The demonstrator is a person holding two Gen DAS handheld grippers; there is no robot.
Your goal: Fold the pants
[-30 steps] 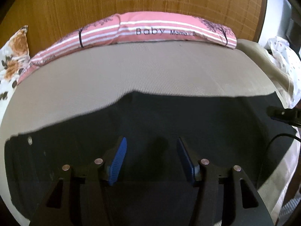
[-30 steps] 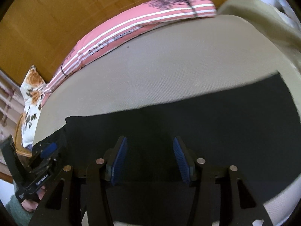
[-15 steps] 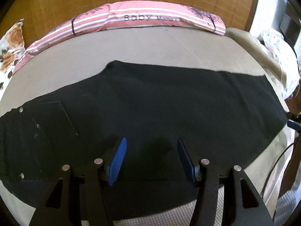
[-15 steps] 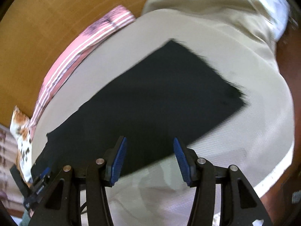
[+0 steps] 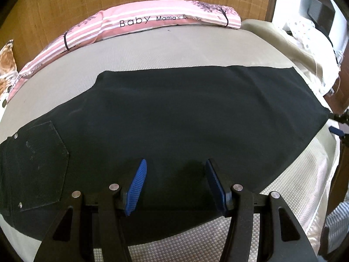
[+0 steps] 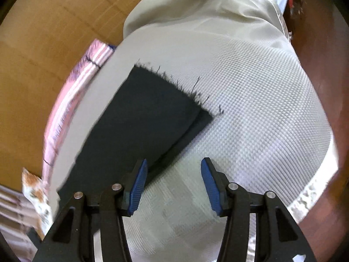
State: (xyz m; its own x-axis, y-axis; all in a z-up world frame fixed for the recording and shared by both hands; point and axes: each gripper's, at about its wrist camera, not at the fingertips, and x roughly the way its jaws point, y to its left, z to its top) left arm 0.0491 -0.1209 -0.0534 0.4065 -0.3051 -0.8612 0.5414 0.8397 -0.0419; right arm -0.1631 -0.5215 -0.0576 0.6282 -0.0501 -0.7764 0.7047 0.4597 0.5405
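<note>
black pants laid flat, both grippers free above them

the black pants [image 5: 174, 118] lie spread lengthwise across the grey woven mattress [image 5: 165, 50], already doubled leg over leg, with the back pocket [image 5: 41, 163] at the waist end on the left and the frayed hem [image 6: 174, 83] at the far right; a pink striped pillow [image 5: 152, 21] rests along the wooden headboard behind; the left gripper [image 5: 175, 183] hovers over the thigh area, jaws spread apart and holding nothing; the right gripper [image 6: 172, 182] hangs near the hem end, also spread and empty, one blue pad over the cloth's near edge and the other over bare mattress; the step in hand looks like the approach to the crosswise fold; the next move likely calls for the right gripper to drop onto the hem corner, pinch both layers together, and carry them toward the waistband while the left steadies the cloth.
</note>
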